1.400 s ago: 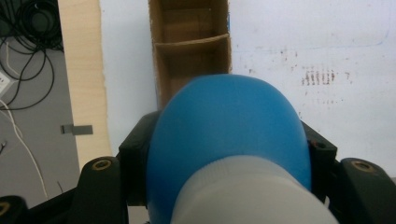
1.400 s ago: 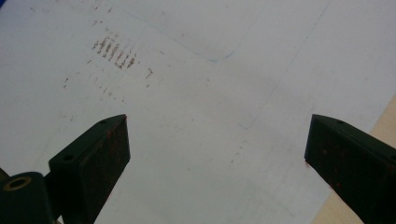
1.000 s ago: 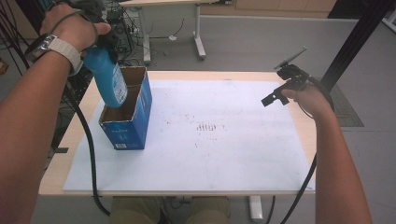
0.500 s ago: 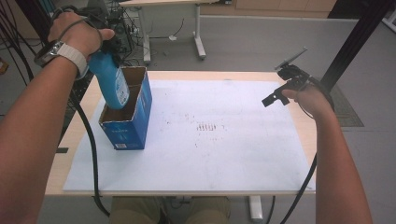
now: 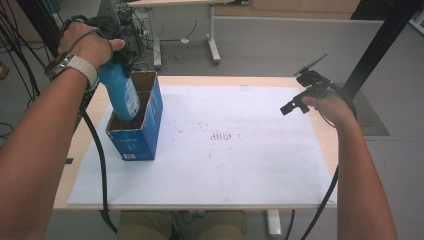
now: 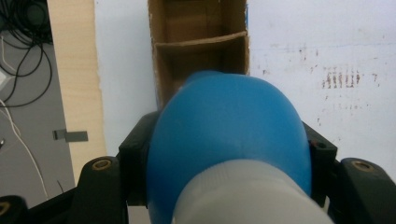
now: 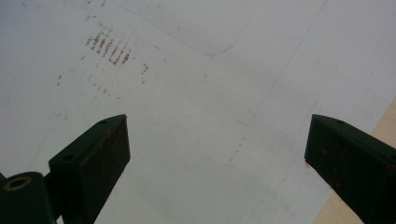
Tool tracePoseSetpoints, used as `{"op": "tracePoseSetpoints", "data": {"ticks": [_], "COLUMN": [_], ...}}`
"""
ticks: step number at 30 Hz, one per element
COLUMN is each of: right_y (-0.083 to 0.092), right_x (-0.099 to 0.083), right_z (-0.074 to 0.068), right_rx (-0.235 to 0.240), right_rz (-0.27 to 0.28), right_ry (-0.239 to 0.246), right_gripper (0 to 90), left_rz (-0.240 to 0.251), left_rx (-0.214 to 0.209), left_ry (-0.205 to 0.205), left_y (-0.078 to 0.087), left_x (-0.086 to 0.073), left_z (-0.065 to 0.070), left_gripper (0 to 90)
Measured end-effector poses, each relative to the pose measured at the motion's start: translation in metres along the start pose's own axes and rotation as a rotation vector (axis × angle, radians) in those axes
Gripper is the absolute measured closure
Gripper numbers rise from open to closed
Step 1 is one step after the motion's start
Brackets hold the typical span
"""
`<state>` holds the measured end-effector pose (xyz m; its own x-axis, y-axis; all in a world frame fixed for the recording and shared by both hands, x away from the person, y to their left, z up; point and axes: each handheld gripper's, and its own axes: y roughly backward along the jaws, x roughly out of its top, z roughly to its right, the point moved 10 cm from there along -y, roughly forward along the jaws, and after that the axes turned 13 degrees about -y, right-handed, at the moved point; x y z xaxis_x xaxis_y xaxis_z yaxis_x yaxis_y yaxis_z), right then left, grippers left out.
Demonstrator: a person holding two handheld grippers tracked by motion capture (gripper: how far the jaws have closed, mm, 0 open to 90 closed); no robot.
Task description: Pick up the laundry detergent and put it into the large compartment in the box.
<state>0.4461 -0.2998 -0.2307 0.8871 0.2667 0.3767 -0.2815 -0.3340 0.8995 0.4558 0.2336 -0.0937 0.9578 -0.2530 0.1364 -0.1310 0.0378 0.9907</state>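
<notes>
Left tongs (image 6: pixel 224 154) grip blue bottle (image 5: pixel 120 92) between box (image 5: pixel 142 135) walls.

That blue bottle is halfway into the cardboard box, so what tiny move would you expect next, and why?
Probably lower it a little further. The left gripper is shut on the blue bottle, whose bottom end is already inside the near compartment of the blue cardboard box, while most of its body stands above the rim. Letting go now might tip it.

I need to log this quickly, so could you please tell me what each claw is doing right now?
Left claw: closed on the blue bottle, its base inside the cardboard box.
Right claw: open, holding nothing, above the white sheet.
</notes>
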Motion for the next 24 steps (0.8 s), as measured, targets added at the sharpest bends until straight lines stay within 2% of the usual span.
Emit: {"op": "tracePoseSetpoints", "data": {"ticks": [10, 15, 24], "right_y": [-0.003, -0.003, -0.004], "right_x": [0.0, 0.0, -0.003], "right_z": [0.0, 0.0, 0.003], "right_rx": [-0.002, -0.002, -0.001], "right_rz": [-0.008, -0.008, -0.006], "right_ry": [-0.004, -0.004, -0.013], "right_gripper": [6.5, 6.5, 6.5], "left_rz": [0.002, 0.017, 0.003], "left_rx": [-0.006, -0.004, -0.006], "left_ry": [-0.007, -0.019, -0.02], "left_y": [-0.015, -0.021, -0.034], "left_x": [-0.001, -0.001, 0.0], "left_z": [-0.002, 0.0, -0.001], "left_gripper": [37.8, 37.8, 37.8]}}
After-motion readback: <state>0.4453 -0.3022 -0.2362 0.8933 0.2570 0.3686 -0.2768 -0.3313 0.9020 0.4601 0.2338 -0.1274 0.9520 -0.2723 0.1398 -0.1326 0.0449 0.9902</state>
